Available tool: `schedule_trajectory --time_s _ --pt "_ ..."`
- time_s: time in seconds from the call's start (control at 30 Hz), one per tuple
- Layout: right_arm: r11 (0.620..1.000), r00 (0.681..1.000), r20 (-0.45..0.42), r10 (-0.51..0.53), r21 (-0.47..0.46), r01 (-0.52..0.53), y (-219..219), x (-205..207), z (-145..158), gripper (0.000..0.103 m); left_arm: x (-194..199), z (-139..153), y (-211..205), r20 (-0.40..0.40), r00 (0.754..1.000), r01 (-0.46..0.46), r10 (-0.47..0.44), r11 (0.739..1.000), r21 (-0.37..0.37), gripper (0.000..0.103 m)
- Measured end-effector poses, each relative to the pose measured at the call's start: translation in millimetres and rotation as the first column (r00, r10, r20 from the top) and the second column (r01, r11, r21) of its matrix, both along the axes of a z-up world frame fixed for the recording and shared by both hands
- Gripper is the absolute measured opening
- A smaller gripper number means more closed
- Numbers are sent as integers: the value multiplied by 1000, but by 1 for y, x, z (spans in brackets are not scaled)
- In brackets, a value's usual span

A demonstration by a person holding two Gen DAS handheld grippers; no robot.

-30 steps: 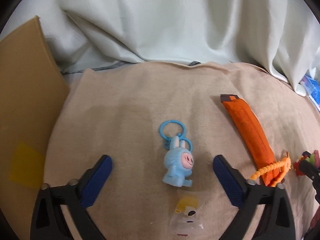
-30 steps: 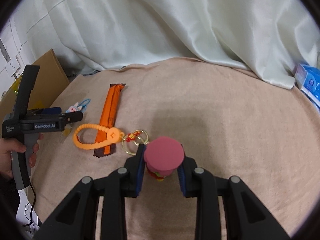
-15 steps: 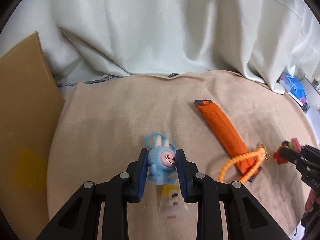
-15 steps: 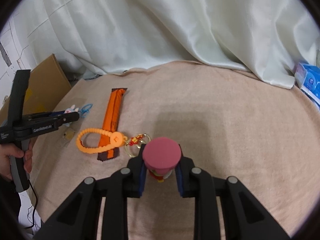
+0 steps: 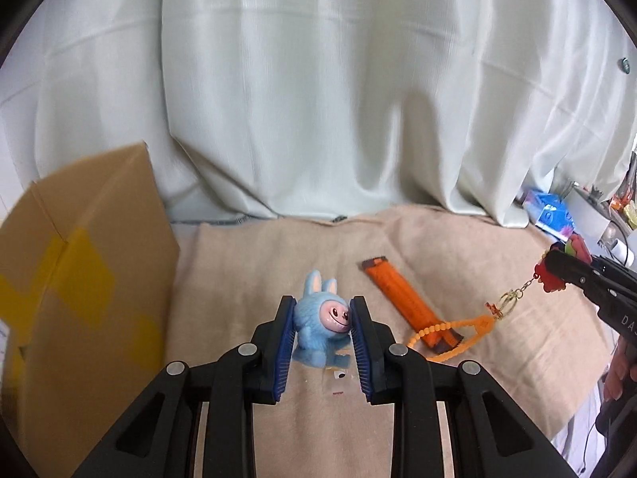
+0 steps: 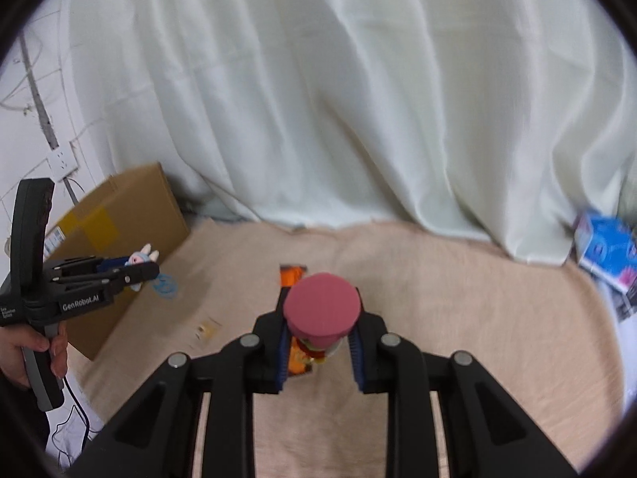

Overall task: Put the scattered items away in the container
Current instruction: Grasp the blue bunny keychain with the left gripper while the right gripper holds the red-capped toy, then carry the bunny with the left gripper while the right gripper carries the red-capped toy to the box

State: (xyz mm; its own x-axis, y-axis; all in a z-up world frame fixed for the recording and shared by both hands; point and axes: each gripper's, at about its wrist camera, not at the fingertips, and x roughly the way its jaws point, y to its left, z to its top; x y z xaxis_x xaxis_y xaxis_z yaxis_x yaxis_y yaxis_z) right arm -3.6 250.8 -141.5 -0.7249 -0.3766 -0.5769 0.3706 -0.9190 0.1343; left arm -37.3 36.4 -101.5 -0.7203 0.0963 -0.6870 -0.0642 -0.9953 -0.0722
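My left gripper [image 5: 321, 328] is shut on a blue bunny keychain [image 5: 321, 324], lifted above the beige cloth [image 5: 247, 279]. In the right wrist view that gripper [image 6: 147, 265] shows at the left, the bunny [image 6: 140, 257] in its tips and its blue ring [image 6: 165, 283] dangling. My right gripper [image 6: 320, 328] is shut on a red-capped figure keychain [image 6: 321, 307]. In the left wrist view this figure [image 5: 551, 277] hangs at the right, its chain and orange beaded loop [image 5: 458, 328] trailing down to the cloth. The cardboard box [image 5: 79, 318] stands at the left.
An orange snack packet [image 5: 410, 302] lies on the cloth under the beaded loop. A small clear packet [image 5: 338, 380] lies just below the bunny. A blue tissue pack [image 6: 607, 249] sits at the far right. White curtains hang behind. A person's hand [image 6: 24, 348] holds the left gripper's handle.
My left gripper shut on the bunny and lifted it off the cloth. My right gripper rose with the figure, pulling its chain and orange loop up.
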Motion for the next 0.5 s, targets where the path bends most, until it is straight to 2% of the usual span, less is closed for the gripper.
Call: schedule_trajectory --time_s 0.27,0.5 --pt "1000 996 -87 8 -6 -8 -11 21 42 27 31 36 -9 -60 998 7 -6 1000 5 28" --pt "1000 992 -125 20 -3 -21 -18 32 64 27 45 45 -6 -53 998 17 -17 1000 5 28"
